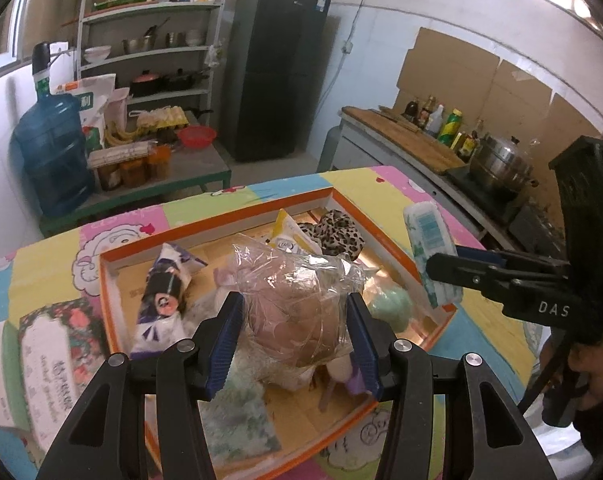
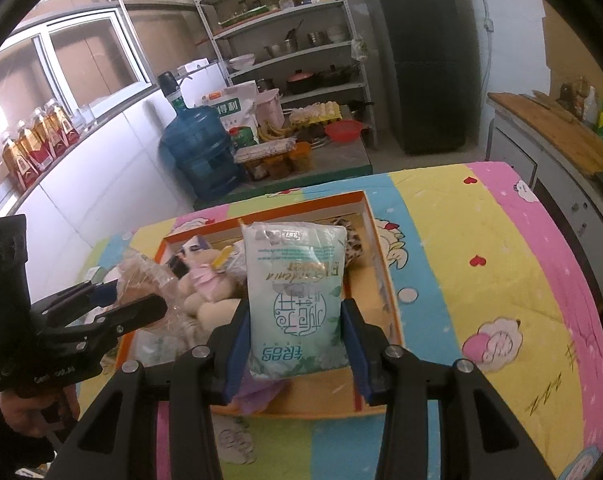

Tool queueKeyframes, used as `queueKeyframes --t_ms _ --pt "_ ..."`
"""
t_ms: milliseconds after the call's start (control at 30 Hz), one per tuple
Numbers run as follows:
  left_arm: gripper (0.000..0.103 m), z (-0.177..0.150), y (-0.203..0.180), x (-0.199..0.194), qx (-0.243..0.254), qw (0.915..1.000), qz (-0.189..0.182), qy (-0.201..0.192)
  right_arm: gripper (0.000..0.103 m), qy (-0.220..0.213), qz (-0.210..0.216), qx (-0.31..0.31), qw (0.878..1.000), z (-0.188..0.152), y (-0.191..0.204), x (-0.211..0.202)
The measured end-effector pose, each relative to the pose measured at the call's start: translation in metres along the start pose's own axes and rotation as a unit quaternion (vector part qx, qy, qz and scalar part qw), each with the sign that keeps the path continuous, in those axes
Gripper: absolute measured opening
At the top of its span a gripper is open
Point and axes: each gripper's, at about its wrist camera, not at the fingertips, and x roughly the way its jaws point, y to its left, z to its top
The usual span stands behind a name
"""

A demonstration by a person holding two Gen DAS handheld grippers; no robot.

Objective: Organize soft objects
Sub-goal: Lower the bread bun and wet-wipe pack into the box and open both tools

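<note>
Transfer step: left gripper (image 1: 295, 344) clamps a clear-wrapped bundle (image 1: 297, 304), possibly a plush toy, at frame centre; right gripper (image 2: 295, 354) clamps a tissue pack (image 2: 297, 300). Both hang above the orange box (image 1: 385, 216). Next: lower into free space, then release.

Box (image 1: 385, 216): orange rim, white walls, tan floor. Cloth (image 2: 501, 280): pink, yellow, blue and green patches printed with cartoon figures and red hearts. Scrunchie (image 1: 339, 232): leopard print, at the box's far edge. Tissue pack (image 2: 297, 292): white with pale green leaf print and teal lettering. Bag (image 1: 297, 300): clear, over brown contents. Pads (image 1: 227, 344): blue on black.
</note>
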Motion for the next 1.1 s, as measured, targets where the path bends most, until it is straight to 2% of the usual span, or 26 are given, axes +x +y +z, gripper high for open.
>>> queueKeyframes --t_ms 500,1100 --pt "0.053 0.017 -0.014 0.046 0.014 0.9992 0.024 0.028 0.044 0.026 0.016 -0.016 0.999 0.021 -0.024 0.043" --pt "0.054 0.019 -0.012 0.064 0.020 0.9986 0.029 0.039 0.045 0.054 0.016 -0.018 0.998 0.022 -0.030 0.072"
